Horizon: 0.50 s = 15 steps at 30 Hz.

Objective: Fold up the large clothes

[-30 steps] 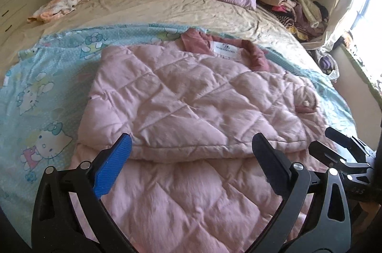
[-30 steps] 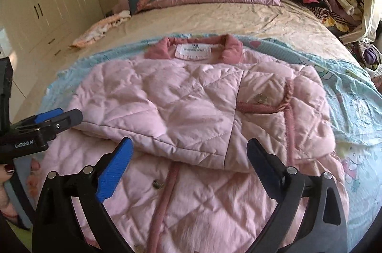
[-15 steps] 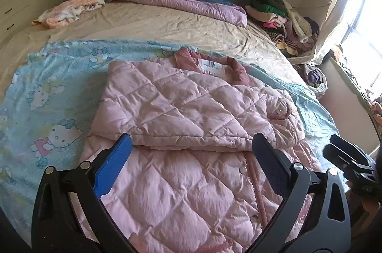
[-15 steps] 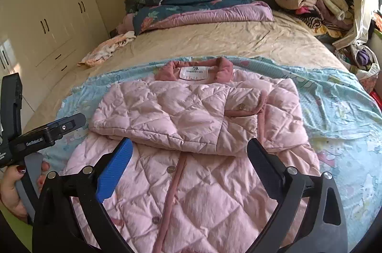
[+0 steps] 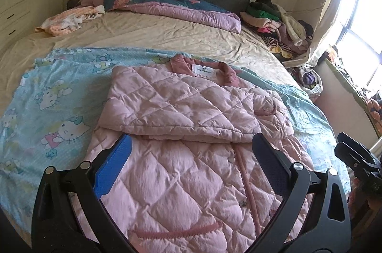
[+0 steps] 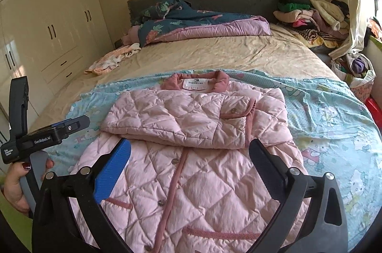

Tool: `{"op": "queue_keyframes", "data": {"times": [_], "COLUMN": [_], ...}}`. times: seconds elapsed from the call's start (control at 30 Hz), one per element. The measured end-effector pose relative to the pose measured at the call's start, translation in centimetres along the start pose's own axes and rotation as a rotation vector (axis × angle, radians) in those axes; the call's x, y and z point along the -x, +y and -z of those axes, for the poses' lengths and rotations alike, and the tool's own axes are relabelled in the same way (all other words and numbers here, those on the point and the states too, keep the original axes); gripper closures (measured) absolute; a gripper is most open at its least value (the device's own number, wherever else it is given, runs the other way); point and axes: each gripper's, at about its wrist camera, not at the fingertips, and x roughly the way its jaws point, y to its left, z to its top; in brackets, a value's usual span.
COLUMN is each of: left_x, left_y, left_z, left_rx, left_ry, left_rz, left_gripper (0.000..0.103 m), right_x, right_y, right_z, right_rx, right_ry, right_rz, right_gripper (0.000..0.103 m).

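Note:
A pink quilted jacket [image 5: 181,109] [image 6: 191,124] lies front-up on a light blue cartoon-print sheet [image 5: 52,95] [image 6: 334,114] on the bed. Both sleeves are folded across its chest, and the darker pink collar with a white label points toward the headboard. My left gripper [image 5: 191,145] hovers open above the jacket's lower half, nothing between its fingers. My right gripper [image 6: 189,150] is open too, over the same lower half. Each gripper shows at the edge of the other's view, the left gripper [image 6: 71,126] held by a hand [image 6: 14,183], the right gripper [image 5: 353,152] at the far right.
A beige bedsheet [image 6: 214,55] covers the far half of the bed. A dark floral and purple duvet [image 5: 172,7] lies by the grey headboard, a small peach cloth [image 5: 69,20] at left, a clothes pile [image 5: 279,23] at right. Wardrobes [image 6: 47,21] line the left wall.
Both grippers have pulled back and up from the jacket, so more of its lower half and the bed shows. The jacket has not moved. Both stayed open.

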Motion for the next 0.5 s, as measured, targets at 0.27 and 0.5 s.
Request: {"op": "queue_keyframes", "data": {"times": [0.27, 0.5], "left_x": [1.3, 1.9], "left_y": [-0.3, -0.3], "left_z": [1.4, 2.8], "left_rx": [-0.009, -0.012], "left_ry": [-0.001, 0.0], "left_rz": [0.005, -0.007], "left_gripper": [0.009, 0.009], "right_x": [1.9, 2.6], "right_y": [-0.4, -1.3], "right_z": [1.5, 3.2], "right_rx": [0.001, 0.002], "right_ry": [-0.012, 0.0], "right_rz": [0.003, 0.017], "right_gripper": [0.004, 0.004]}}
